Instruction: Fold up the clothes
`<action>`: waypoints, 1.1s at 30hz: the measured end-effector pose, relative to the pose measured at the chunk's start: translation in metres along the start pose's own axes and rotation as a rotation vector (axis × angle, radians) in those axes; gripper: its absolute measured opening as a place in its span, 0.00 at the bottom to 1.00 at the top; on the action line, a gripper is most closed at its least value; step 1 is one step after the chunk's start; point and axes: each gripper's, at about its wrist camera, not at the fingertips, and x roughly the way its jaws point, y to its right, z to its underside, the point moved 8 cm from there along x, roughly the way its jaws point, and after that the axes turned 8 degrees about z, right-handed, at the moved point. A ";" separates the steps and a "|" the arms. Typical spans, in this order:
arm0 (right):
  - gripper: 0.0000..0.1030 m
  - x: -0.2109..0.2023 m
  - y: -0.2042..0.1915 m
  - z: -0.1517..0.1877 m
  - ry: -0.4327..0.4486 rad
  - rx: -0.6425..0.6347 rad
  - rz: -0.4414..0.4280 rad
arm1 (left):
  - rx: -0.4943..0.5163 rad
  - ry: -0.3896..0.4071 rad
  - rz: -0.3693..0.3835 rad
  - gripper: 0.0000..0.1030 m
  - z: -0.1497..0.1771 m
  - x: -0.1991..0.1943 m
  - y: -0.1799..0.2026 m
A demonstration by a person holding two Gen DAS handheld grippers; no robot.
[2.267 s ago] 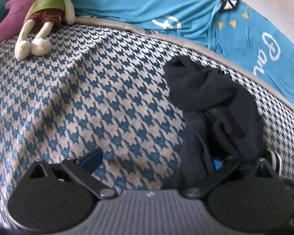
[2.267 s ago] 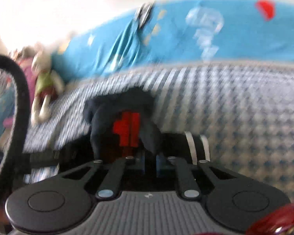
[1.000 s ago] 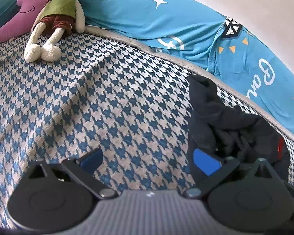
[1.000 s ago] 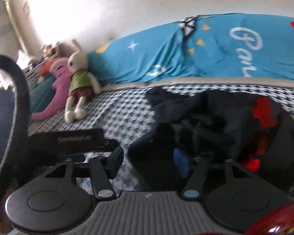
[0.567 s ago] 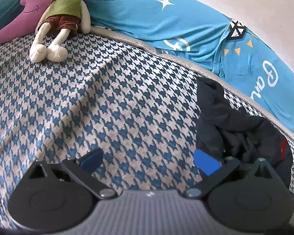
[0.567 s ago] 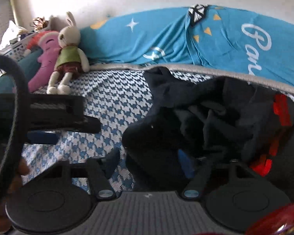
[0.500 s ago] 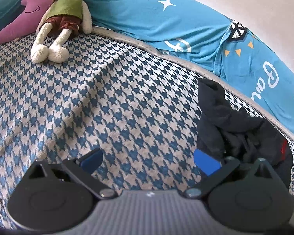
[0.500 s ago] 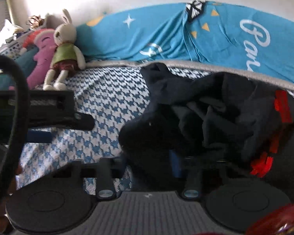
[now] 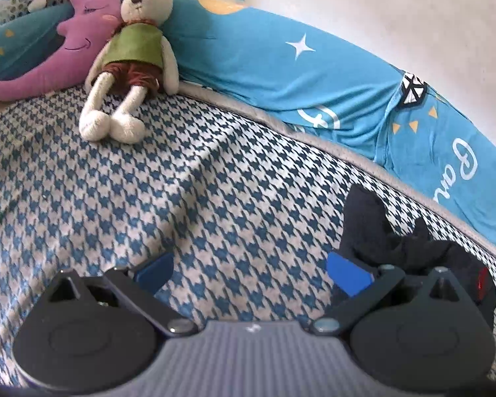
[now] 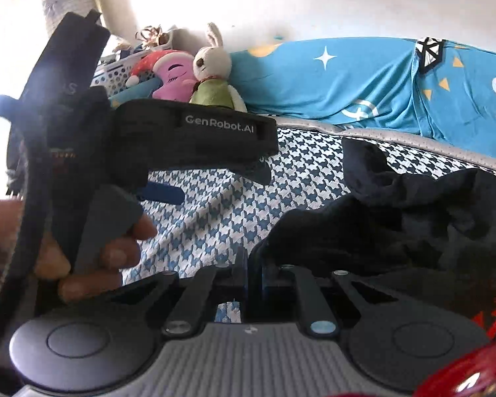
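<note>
A crumpled black garment (image 10: 413,218) with red print lies on the blue-and-white houndstooth bedcover (image 9: 182,198). It also shows at the right of the left wrist view (image 9: 380,235). My right gripper (image 10: 253,273) is shut on the near edge of the black garment. My left gripper (image 9: 251,269) is open and empty over the bedcover, its right finger beside the garment's left edge. The left gripper's body (image 10: 195,135) shows in the right wrist view, held by a hand.
A blue quilt (image 9: 314,76) lies along the wall at the back. A plush rabbit (image 9: 132,53) and a purple moon pillow (image 9: 66,53) sit at the back left. A white basket (image 10: 125,66) stands behind them.
My right gripper has closed on the garment's edge. My left gripper has drawn back to the left, away from the garment, and stays open.
</note>
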 end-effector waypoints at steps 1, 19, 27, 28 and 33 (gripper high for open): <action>0.10 0.000 0.000 0.001 -0.008 0.003 -0.014 | -0.003 0.000 -0.001 1.00 0.001 0.000 -0.002; 0.15 -0.039 -0.069 0.051 -0.161 -0.209 -0.370 | 0.025 0.015 0.016 1.00 -0.003 -0.005 -0.001; 0.35 -0.060 -0.030 0.041 -0.088 -0.128 -0.225 | 0.093 0.008 0.052 1.00 0.001 -0.004 0.018; 0.35 -0.063 -0.023 0.039 -0.076 -0.113 -0.195 | 0.107 0.001 0.065 1.00 0.002 -0.002 0.024; 0.42 -0.067 0.046 0.032 -0.060 0.016 0.062 | 0.174 -0.049 0.124 1.00 0.016 0.009 0.053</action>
